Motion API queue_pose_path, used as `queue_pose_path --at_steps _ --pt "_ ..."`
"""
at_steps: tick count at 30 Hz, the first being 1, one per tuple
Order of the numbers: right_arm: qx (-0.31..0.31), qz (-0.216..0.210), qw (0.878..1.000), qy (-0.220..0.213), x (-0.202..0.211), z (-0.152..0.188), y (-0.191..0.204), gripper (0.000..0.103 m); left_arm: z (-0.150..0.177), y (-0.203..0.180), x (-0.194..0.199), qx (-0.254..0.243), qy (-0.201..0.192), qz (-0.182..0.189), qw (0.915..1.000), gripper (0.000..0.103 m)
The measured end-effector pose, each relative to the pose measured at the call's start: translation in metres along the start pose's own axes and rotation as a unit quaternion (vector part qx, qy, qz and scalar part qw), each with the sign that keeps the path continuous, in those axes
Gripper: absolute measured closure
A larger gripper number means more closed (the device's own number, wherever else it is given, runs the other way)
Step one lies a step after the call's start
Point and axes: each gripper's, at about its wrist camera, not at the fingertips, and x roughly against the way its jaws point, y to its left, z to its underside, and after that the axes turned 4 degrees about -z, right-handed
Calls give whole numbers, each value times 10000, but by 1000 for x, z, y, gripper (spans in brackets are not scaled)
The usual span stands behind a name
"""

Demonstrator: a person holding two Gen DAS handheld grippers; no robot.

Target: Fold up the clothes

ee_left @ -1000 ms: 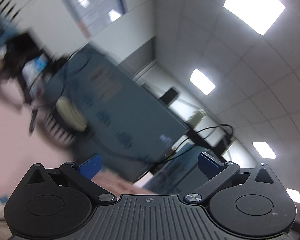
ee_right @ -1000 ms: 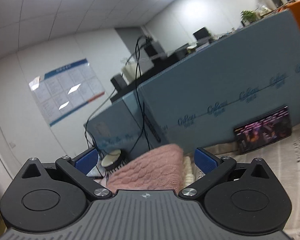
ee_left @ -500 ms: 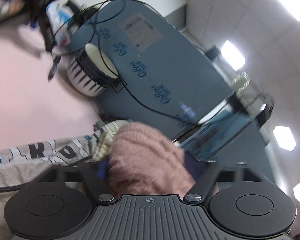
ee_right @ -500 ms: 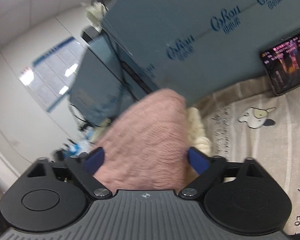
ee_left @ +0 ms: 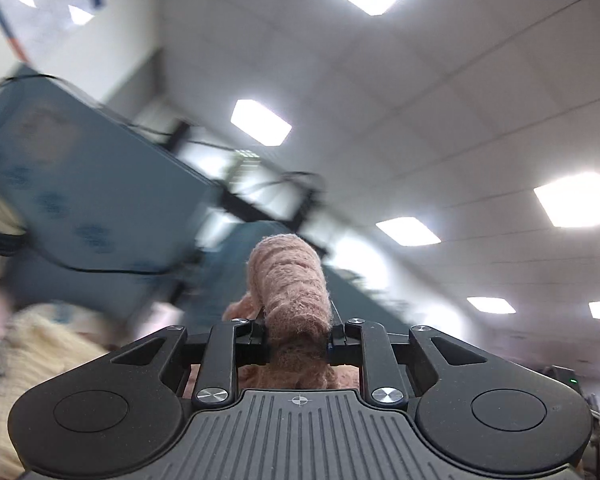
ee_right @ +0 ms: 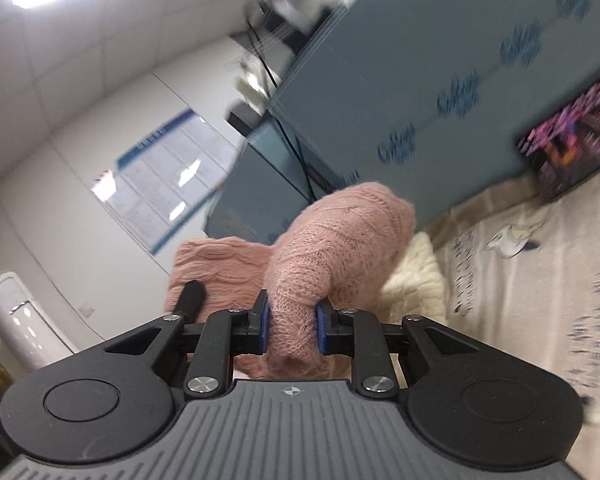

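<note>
A pink knitted sweater lies bunched on the printed cloth, on top of a cream knitted garment. My right gripper has its jaws closing, and the blue pads squeeze a thick fold of the pink knit. In the left wrist view my left gripper points up toward the ceiling. Its jaws are closing too, and they pinch a roll of the pink sweater that sticks up between them. The cream garment shows blurred at the lower left.
Blue partition boards with cables stand behind the clothes. A lit screen leans against one. A printed table cloth spreads to the right. A white appliance stands far left.
Both grippers went from wide open to clamped on the pink knit. The right one sank onto the sweater. The left one swung in over it, then tipped up toward the ceiling.
</note>
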Motion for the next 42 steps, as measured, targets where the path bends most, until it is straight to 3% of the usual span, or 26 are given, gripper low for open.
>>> queue_pose_path --at_steps 3,9,11,16,19,21,22,23,25,26,28,30,32,36,39,42 --pt "40 97 9996 -271 53 -2 4 84 9 -26 -7 300 186 531 9980 82" --pt "197 840 9927 -840 161 4 3 84 40 -98 -36 446 1022 1221 9862 82" --pt "134 1191 9883 -944 191 7 -4 84 57 -115 -47 523 1402 1268 9806 82" --pt "-131 1994 9754 -932 241 23 -34 83 104 -150 -65 156 2485 1153 9616 82" --pt "-345 2454 9653 -823 255 37 -54 74 120 -152 -68 0 2891 858 9534 82" --pt "-103 2761 9577 -806 257 45 -53 53 119 -147 -68 52 2932 746 9531 80" --pt "117 2913 9528 -842 258 48 -49 35 119 -144 -68 87 2947 694 9530 78" --pt "417 3039 9475 -899 259 50 -44 28 118 -142 -68 121 2961 641 9529 76" --pt "1045 3126 9395 -932 254 51 -29 24 117 -138 -68 208 2989 541 9525 69" --pt "1347 3147 9349 -939 251 52 -22 18 117 -135 -70 259 2990 492 9526 61" --pt "1798 2906 9367 -755 240 55 -10 14 115 -131 -73 361 2993 392 9527 53" --pt "2179 2566 9407 -428 223 57 0 9 114 -128 -75 476 2991 337 9524 27" --pt "2357 2250 9453 -114 202 61 7 5 112 -125 -73 501 2904 155 9555 17" --pt "2382 1863 9523 416 153 64 17 4 106 -113 -68 697 2720 -215 9595 15" --pt "2757 2068 9357 755 116 68 22 2 99 -96 -64 992 2557 -512 9603 11" --pt "2925 2515 9188 834 92 70 14 2 94 -79 -61 1330 2472 -710 9572 11"
